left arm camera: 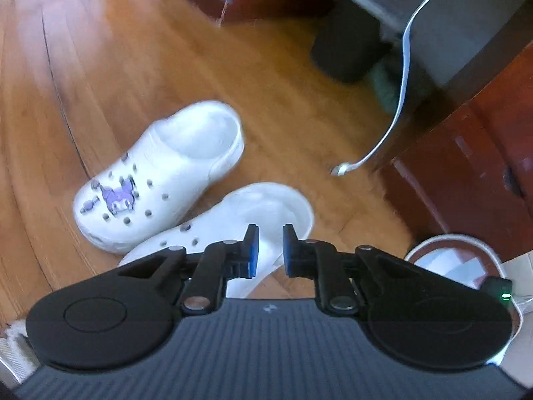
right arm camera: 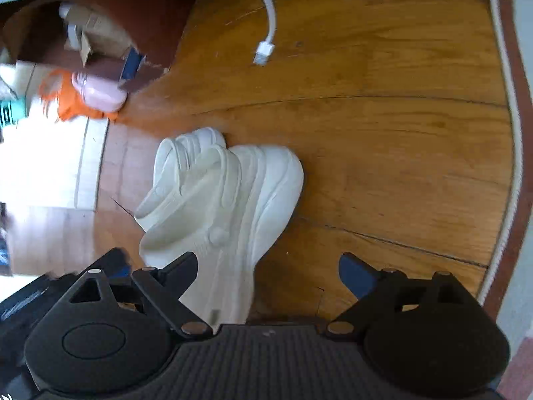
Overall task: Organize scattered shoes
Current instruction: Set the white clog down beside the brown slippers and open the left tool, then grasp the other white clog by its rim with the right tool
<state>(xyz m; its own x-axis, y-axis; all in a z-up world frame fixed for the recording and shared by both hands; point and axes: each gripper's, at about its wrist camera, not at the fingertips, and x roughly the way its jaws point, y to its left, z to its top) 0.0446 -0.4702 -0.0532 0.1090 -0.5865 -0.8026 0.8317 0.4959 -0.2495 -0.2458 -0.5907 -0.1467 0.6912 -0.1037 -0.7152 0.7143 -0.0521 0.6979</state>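
I am looking down along my left gripper (left arm camera: 269, 250) at two white foam clogs lying side by side on the honey-coloured wooden plank floor (left arm camera: 140, 66). The farther clog, the one with a purple cartoon charm and grey studs on its toe (left arm camera: 160, 176), is sitting upright, toe toward the lower left of the view and heel opening toward the upper right. The nearer white clog with small grey studs (left arm camera: 263, 215) is lying just beside it, partly hidden behind my fingers. The left jaws are standing a narrow gap apart, with nothing between the blue pads; the nearer clog is showing through the gap, but it is lying on the floor beneath them.

A white charging cable with a plug end (left arm camera: 343, 168) is trailing across the floor to the right, near dark reddish wooden furniture (left arm camera: 466, 173). A round white-rimmed mirror (left arm camera: 449, 260) is lying at the right edge.

My right gripper (right arm camera: 266, 273) is hovering with its jaws spread wide and gripping nothing. The heels of the white clog pair (right arm camera: 226, 193) are sitting on the floor between and beyond its fingers, closer to the left finger. A pink oval case (right arm camera: 100, 95) and an orange cloth (right arm camera: 66, 103) are lying well apart at upper left.
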